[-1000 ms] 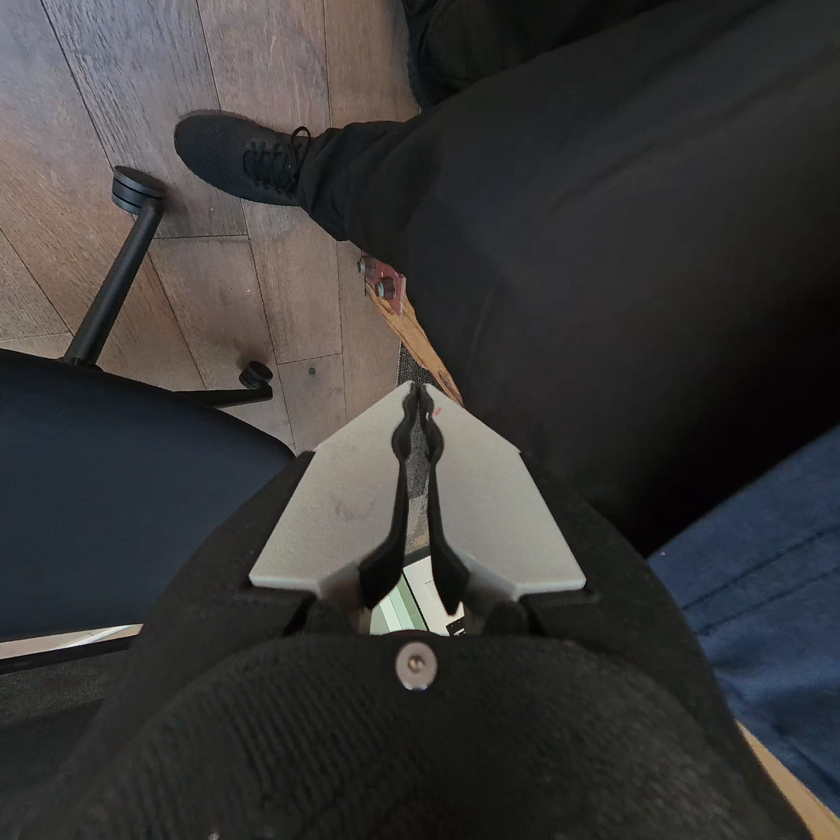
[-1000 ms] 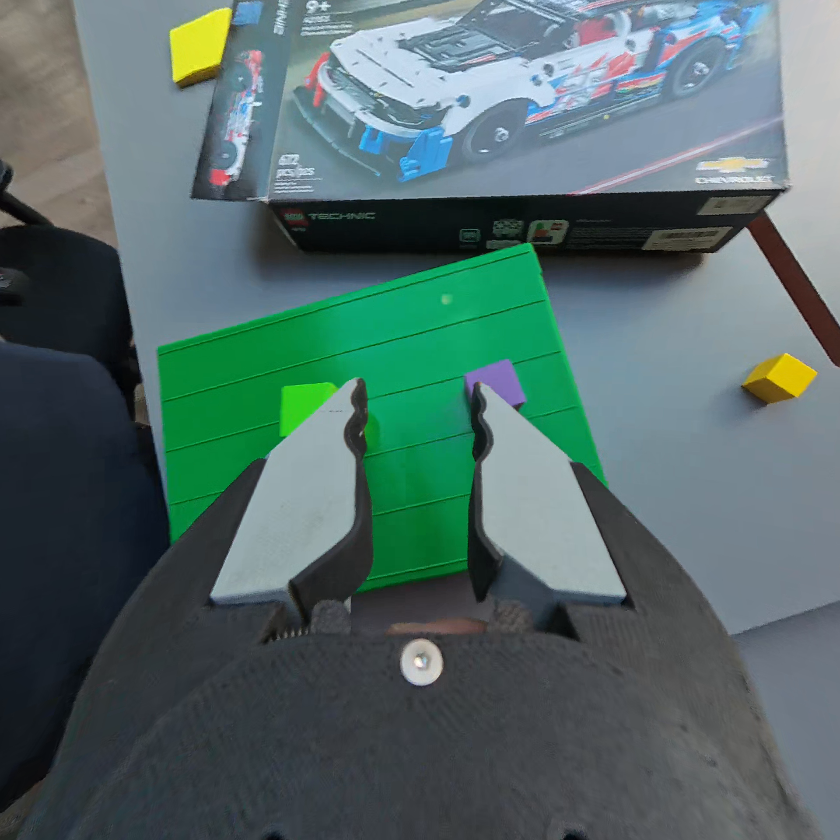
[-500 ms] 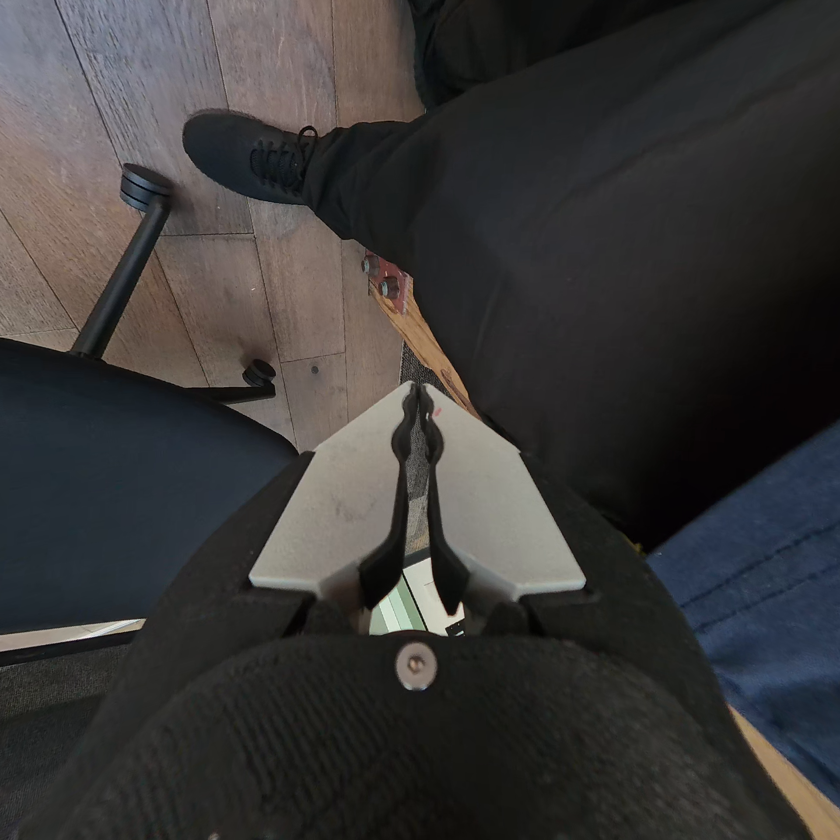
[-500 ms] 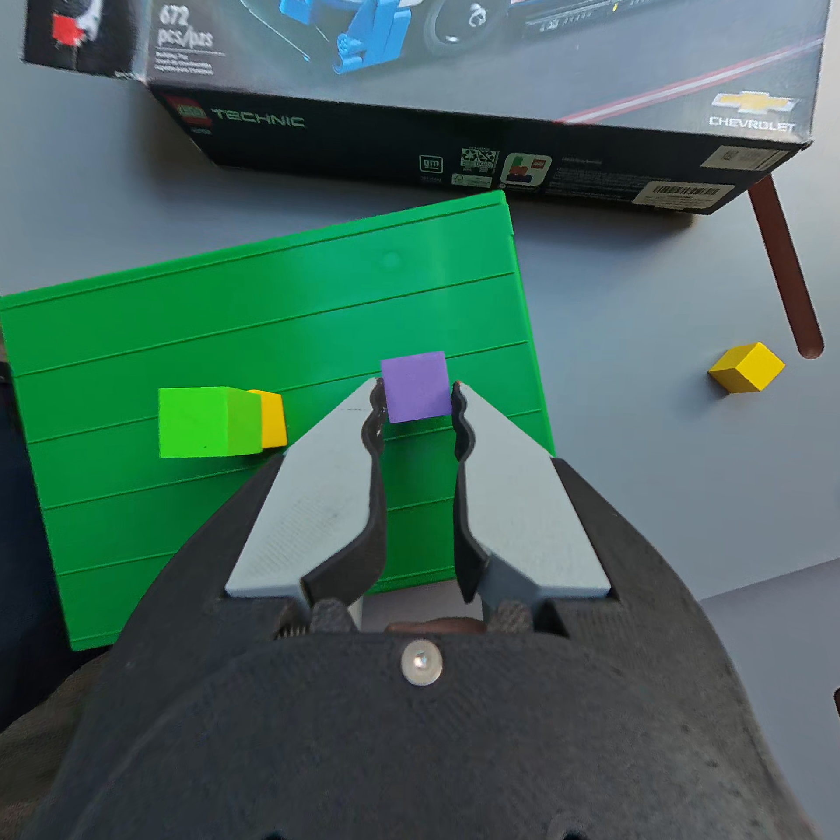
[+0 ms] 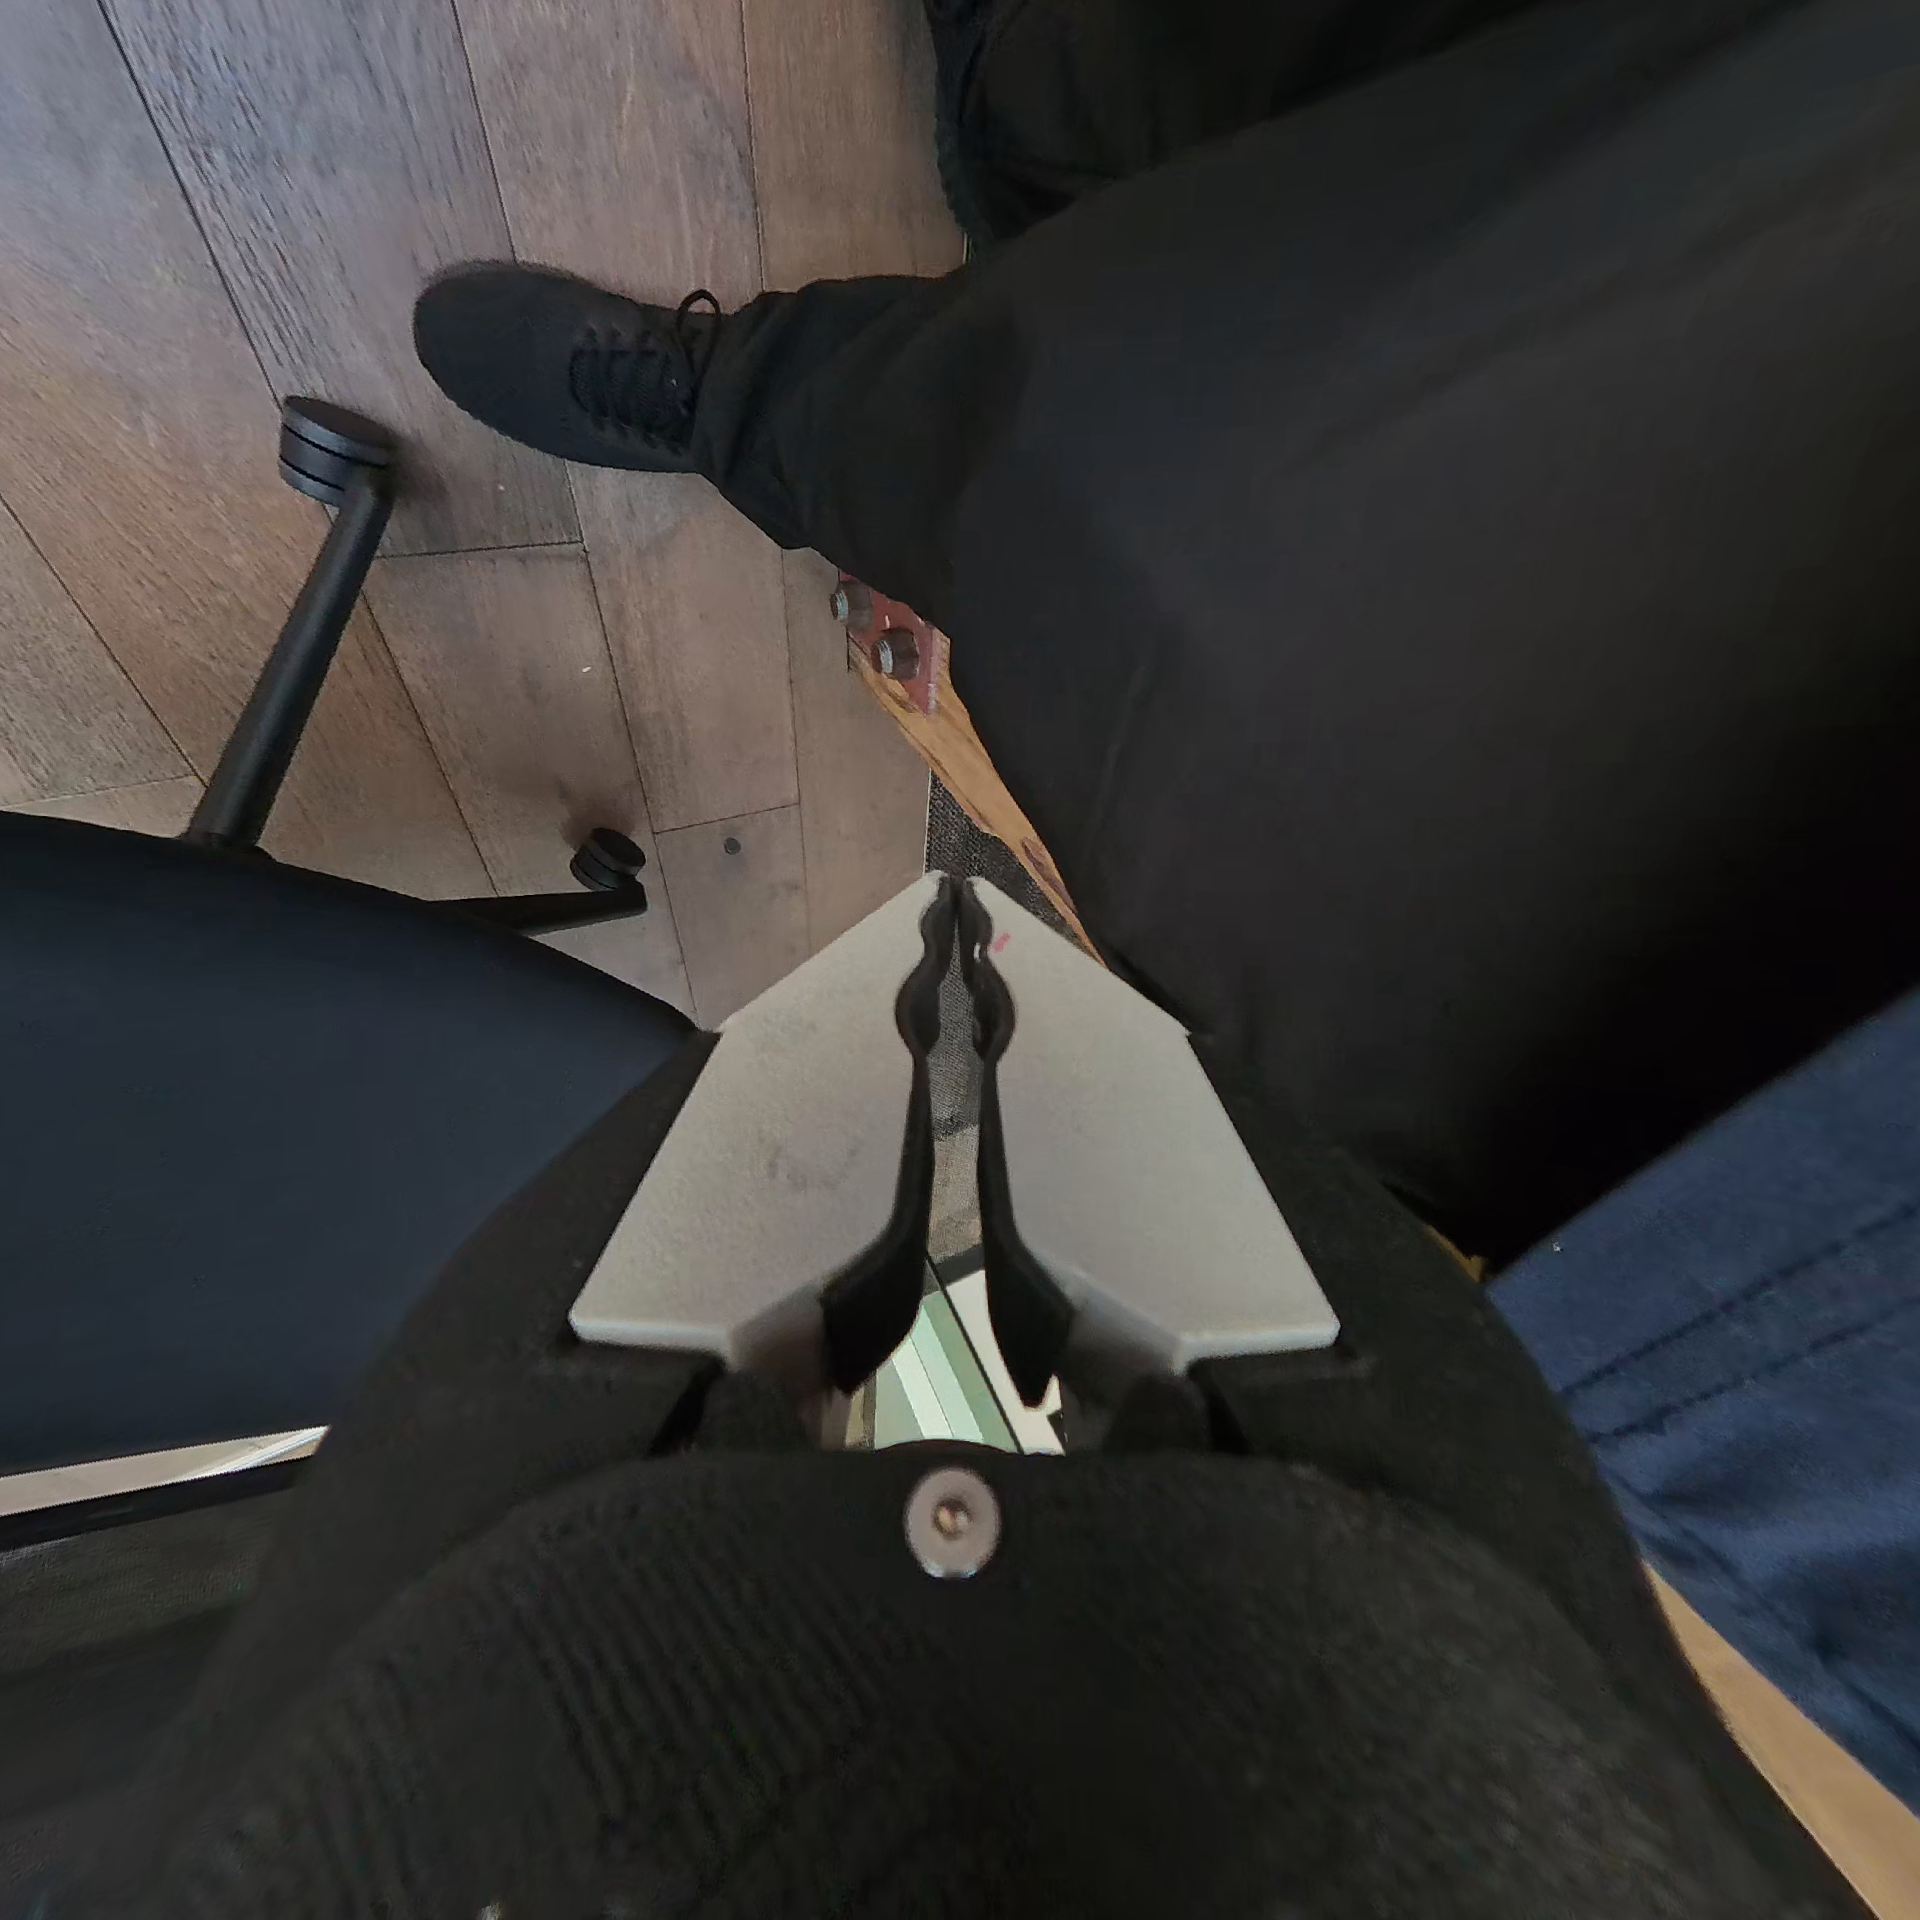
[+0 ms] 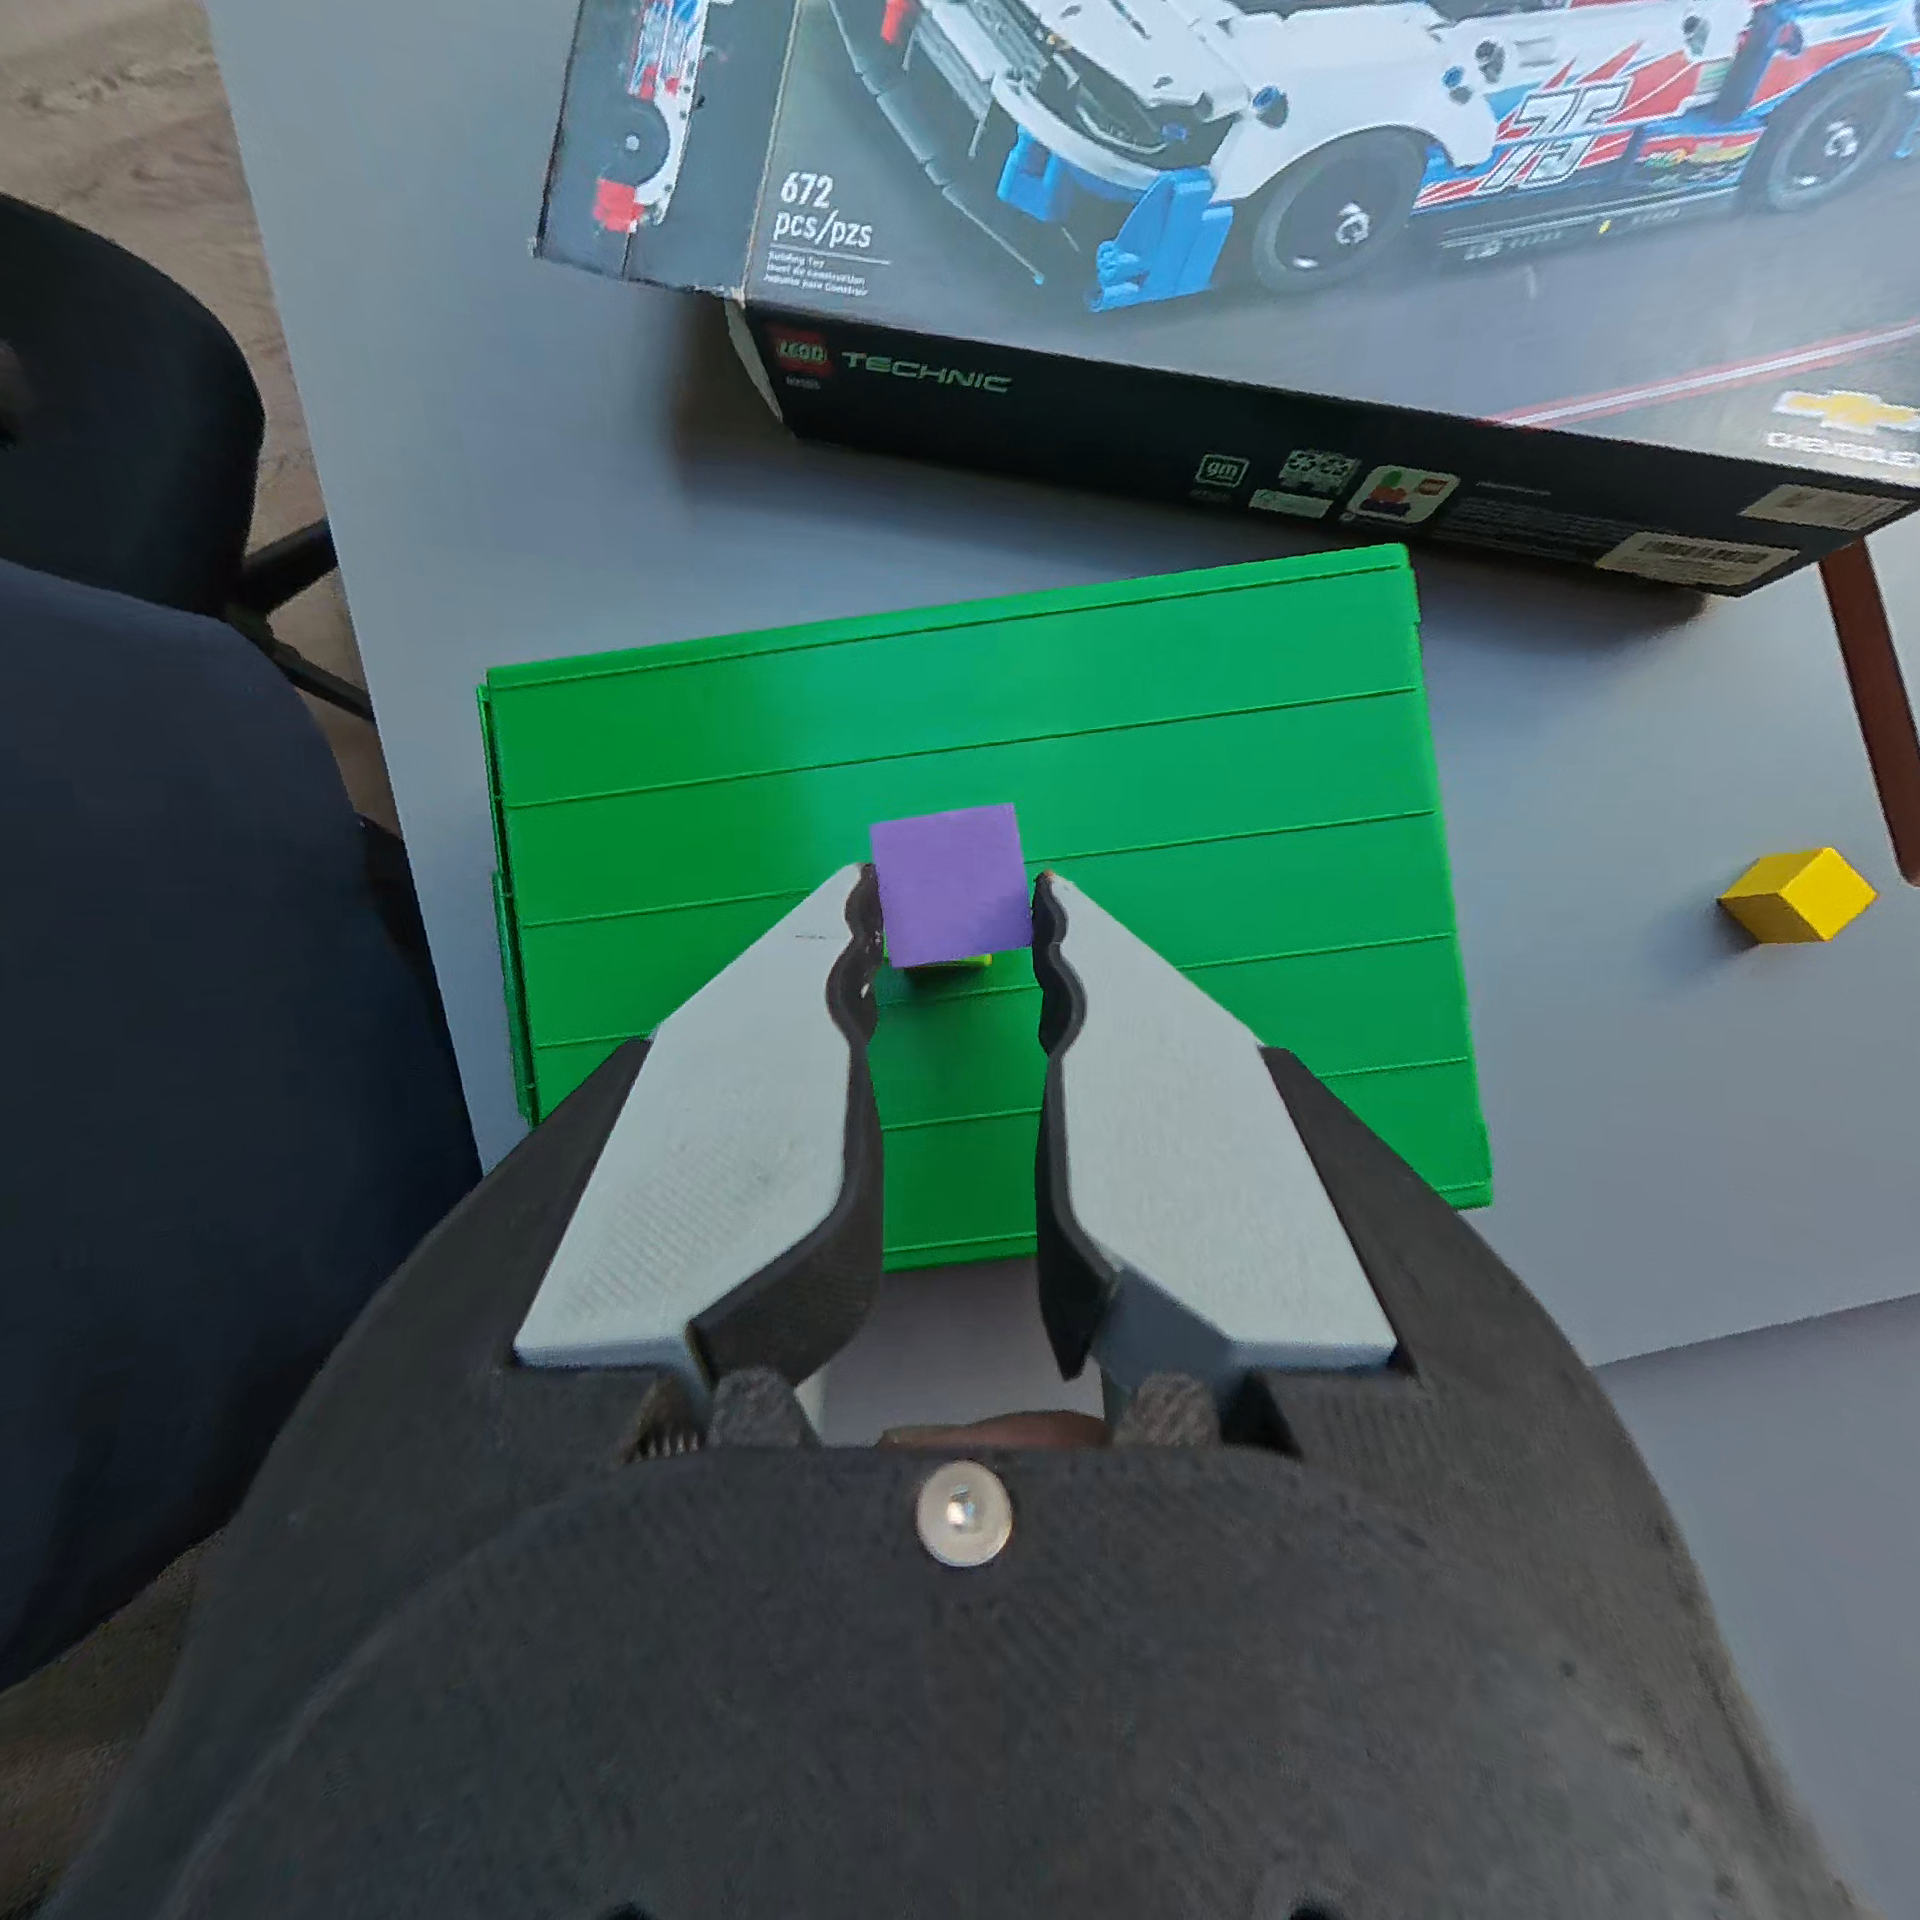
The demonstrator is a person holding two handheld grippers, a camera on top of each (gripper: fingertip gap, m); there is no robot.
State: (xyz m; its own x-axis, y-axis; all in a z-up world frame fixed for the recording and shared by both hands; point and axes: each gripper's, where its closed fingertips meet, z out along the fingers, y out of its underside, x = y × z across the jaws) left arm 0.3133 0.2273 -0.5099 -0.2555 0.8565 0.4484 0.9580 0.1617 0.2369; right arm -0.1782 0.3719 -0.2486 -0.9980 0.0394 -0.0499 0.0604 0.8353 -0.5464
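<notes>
My right gripper (image 6: 953, 896) is shut on a purple cube (image 6: 945, 868), both pads pressing its sides. It holds the cube above a green ribbed board (image 6: 1195, 748) on the grey table (image 6: 520, 468). A sliver of a lime green cube (image 6: 951, 961) shows just under the purple cube, mostly hidden by it. My left gripper (image 5: 954, 896) is shut with nothing between its pads. It points down at a wooden floor (image 5: 675, 675), beside a leg in black trousers (image 5: 1351, 623).
A large printed box with a car picture (image 6: 1247, 208) lies behind the board. A loose yellow cube (image 6: 1795, 896) sits on the table to the right, near a brown strip (image 6: 1870, 675). In the left wrist view, a black shoe (image 5: 561, 364), a dark chair (image 5: 260, 1091) and blue jeans (image 5: 1714, 1351) are in view. There is about 60 cm between the tips of the two grippers.
My right gripper went from open to shut on the purple cube, lifted it off the board and carried it left over the lime green cube. My left gripper stayed shut and barely moved.
</notes>
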